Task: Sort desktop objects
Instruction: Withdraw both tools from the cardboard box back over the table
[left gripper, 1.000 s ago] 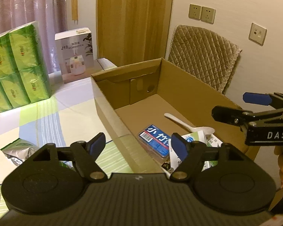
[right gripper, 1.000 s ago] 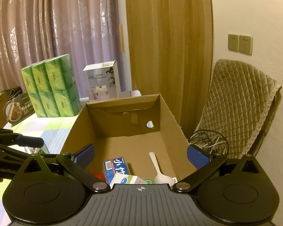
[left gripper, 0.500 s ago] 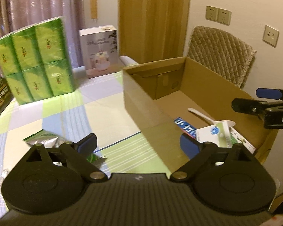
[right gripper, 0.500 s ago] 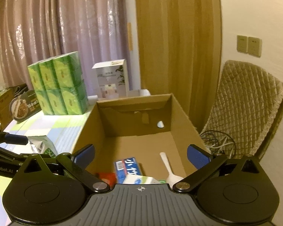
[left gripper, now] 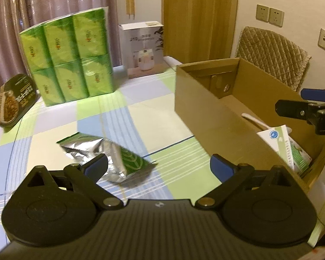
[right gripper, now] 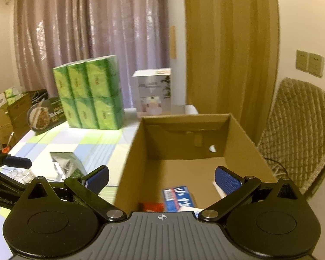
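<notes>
My left gripper hangs over the checked tablecloth with its jaws spread wide; they have just been opening, and nothing is pinched between them. Just past its left pad lies a crumpled silver-and-green foil packet, flat on the cloth and left of the cardboard box. My right gripper is also spread and empty, hovering above the near end of the cardboard box.

Inside the box, nearest me, I see a small red item beside a blue-and-white packet. From the left wrist view, a white-and-green carton leans at the near end, and a white plastic spoon lies on the box floor beyond it.

Left of the box and further back, a round food container is propped at the table edge. Behind it stands a wrapped block of green tissue packs. At the far side of the box, a white product box stands upright against the curtain. A quilted chair back rises behind the box on its right.
</notes>
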`<state>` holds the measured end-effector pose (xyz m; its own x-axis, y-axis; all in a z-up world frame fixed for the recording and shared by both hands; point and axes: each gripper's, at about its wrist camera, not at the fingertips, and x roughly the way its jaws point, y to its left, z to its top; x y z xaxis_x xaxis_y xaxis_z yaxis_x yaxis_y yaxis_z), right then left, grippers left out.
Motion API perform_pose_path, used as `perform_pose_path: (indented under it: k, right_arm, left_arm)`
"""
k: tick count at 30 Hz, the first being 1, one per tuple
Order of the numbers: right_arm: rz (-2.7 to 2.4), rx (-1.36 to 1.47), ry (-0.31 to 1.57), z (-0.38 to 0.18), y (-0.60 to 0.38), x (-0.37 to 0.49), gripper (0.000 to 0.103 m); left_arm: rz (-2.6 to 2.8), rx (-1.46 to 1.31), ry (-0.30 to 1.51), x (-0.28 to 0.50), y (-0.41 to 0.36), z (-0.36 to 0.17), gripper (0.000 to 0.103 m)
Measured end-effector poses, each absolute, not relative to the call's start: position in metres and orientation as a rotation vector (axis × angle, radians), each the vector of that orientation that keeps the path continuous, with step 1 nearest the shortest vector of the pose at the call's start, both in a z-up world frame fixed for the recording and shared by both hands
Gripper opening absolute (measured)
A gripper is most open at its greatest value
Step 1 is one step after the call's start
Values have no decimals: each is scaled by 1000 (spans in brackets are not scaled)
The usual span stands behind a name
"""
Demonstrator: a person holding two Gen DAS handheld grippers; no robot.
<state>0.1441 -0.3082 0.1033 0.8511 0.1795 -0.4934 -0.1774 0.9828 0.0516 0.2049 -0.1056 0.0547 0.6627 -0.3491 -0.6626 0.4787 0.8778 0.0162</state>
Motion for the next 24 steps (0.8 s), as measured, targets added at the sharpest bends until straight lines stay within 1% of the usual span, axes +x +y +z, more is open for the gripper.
perform_pose_path:
  k: [13,24]
  right_arm:
    - [331,-49,481,104,-246,151,101]
    - [483,-140,508,93,-183,160,101]
  left_arm:
    - [-362,198,729,204,-30,46,99]
    - [-272,205,776,213,38,29,99]
